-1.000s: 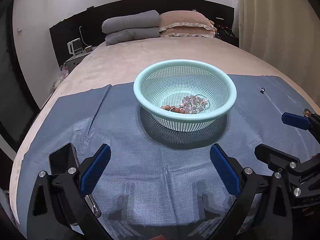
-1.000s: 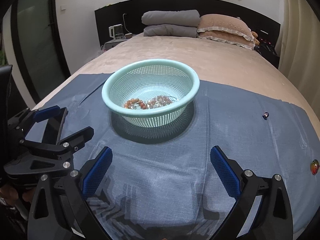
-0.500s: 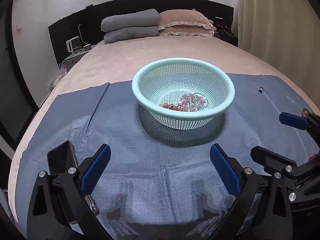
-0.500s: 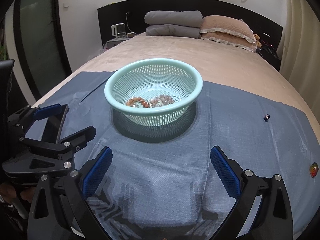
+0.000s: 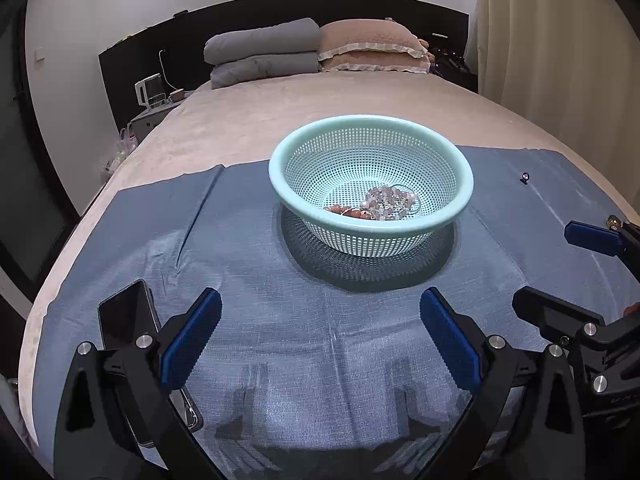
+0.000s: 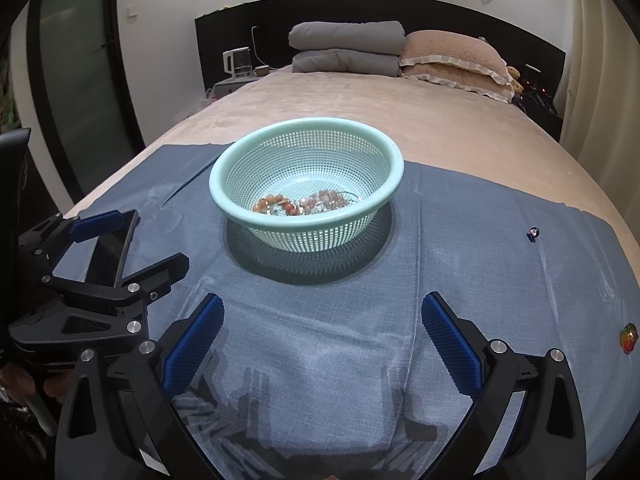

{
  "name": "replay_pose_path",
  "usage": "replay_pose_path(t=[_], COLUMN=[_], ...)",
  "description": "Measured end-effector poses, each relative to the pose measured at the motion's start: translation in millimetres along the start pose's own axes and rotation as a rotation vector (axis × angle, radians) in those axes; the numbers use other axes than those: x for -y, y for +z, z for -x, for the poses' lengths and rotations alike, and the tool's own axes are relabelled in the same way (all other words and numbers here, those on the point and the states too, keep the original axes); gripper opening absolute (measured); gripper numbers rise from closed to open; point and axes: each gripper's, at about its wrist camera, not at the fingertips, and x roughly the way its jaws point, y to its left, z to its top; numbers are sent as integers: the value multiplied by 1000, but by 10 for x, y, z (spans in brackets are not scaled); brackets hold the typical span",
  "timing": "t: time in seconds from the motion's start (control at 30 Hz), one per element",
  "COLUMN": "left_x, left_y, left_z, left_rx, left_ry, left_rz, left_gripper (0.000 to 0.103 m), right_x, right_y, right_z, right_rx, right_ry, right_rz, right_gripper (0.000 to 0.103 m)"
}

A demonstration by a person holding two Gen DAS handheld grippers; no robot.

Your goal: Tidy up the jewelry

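Both claws released, nothing held. Left claw and right claw hover low over the blue cloth on the bed, jaws spread wide, side by side.

Nearest to the left claw: a phone lying flat on the cloth, partly under its left finger. Not a task item, keep off it.

Near the right claw, off to its right on the cloth: a small red strawberry-like piece. Further ahead on that side, a small dark piece, maybe a ring or stud (too small to tell). Both lie loose, well apart from the basket.

Straight ahead of both claws: the mint basket, upright on the cloth, with beaded bracelets heaped in its bottom, an orange-brown strand and a pale pinkish one touching each other.

My read: most pieces are already in, the two loose ones remain. Likely step is the right claw going for the red piece, since it's closest.

How to do it well:
- come down near vertical, fingertips straddling the piece
- cloth is soft over a mattress, so press lightly or the piece sinks and the pads pinch fabric
- close slowly, check no cloth lifts with it
- release low inside the basket, holes may pass small items

Beyond that: folded grey blankets and a pillow at the headboard, irrelevant.
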Motion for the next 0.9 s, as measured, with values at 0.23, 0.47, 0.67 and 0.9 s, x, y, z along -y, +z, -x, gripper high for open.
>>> replay_pose_path(t=[0.23, 0.47, 0.67, 0.9], left_x=[-39, -49, -27, -35], left_y=[-35, -54, -75, -95], left_z=[8, 28, 18, 9], left_rx=[-2, 1, -10, -13], left_ry=[7, 13, 1, 2], left_rz=[12, 4, -3, -4], left_gripper=[97, 97, 97, 97], right_x=[6, 43, 57, 78], right_y=[-3, -32, -42, -34], right_z=[3, -13, -12, -15], right_rx=[0, -5, -6, -9], right_ry=[1, 0, 1, 5], right_rz=[1, -15, -19, -26], right_gripper=[95, 95, 95, 95])
